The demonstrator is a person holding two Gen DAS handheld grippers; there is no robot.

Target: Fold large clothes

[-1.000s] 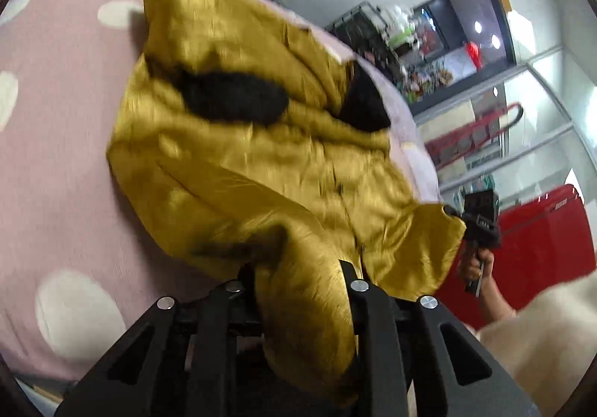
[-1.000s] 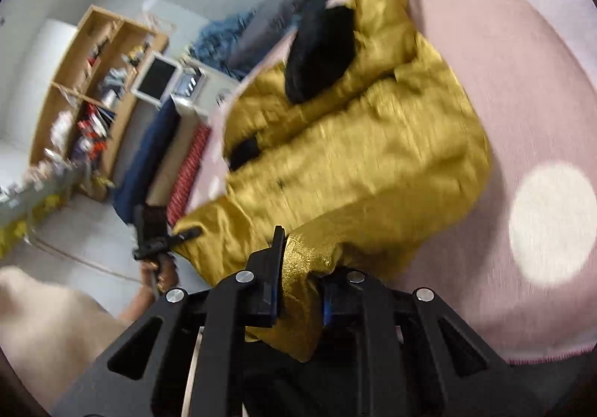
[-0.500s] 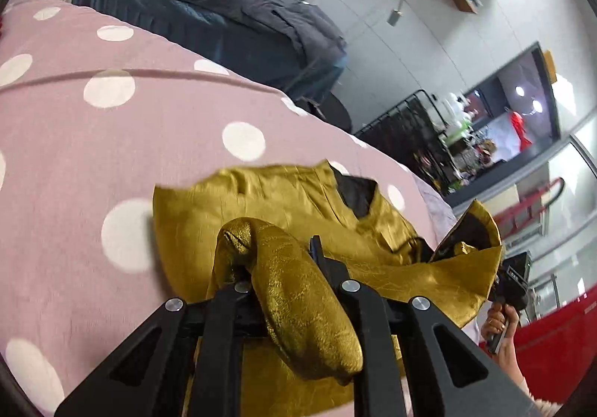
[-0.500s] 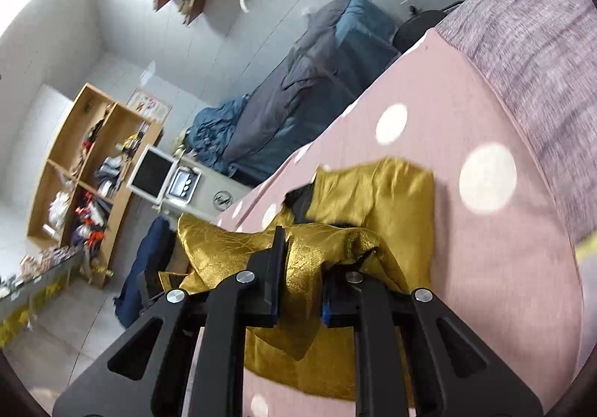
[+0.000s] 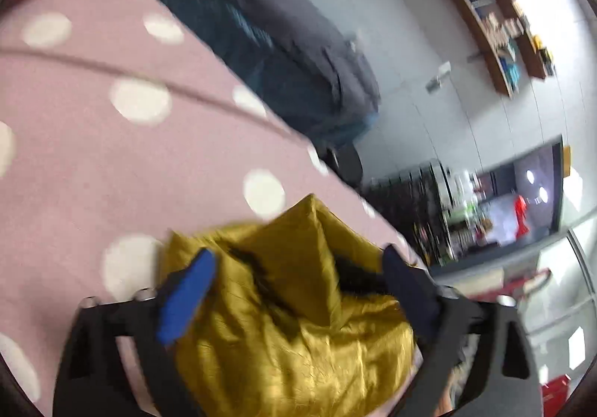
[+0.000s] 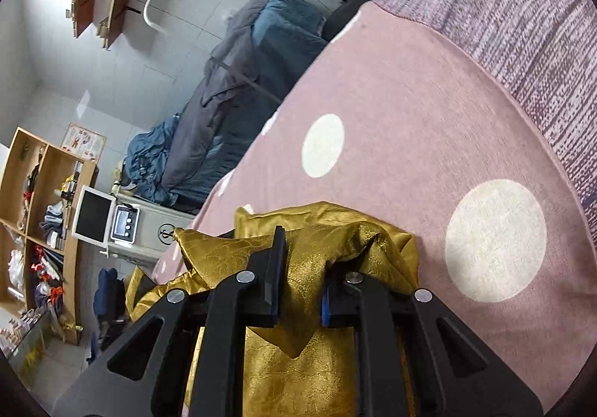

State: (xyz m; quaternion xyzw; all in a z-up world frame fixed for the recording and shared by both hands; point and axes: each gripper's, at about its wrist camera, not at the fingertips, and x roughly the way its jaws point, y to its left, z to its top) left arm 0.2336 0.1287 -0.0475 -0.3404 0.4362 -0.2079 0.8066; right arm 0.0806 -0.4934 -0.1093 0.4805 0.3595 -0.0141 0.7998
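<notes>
Gold garment (image 5: pixel 298 335) lies bunched on the pink dotted bed cover (image 5: pixel 112 163), near its edge. Left tongs (image 5: pixel 294 290) are opening, wide apart, cloth between them but pads off it. Right tongs (image 6: pixel 300 279) pinch a fold of the garment (image 6: pixel 309 260). Left view blurred.

Shiny gold garment (image 6: pixel 321 256) w/ black lining, crumpled in a heap on pink polka-dot bedspread (image 6: pixel 410 111)
</notes>
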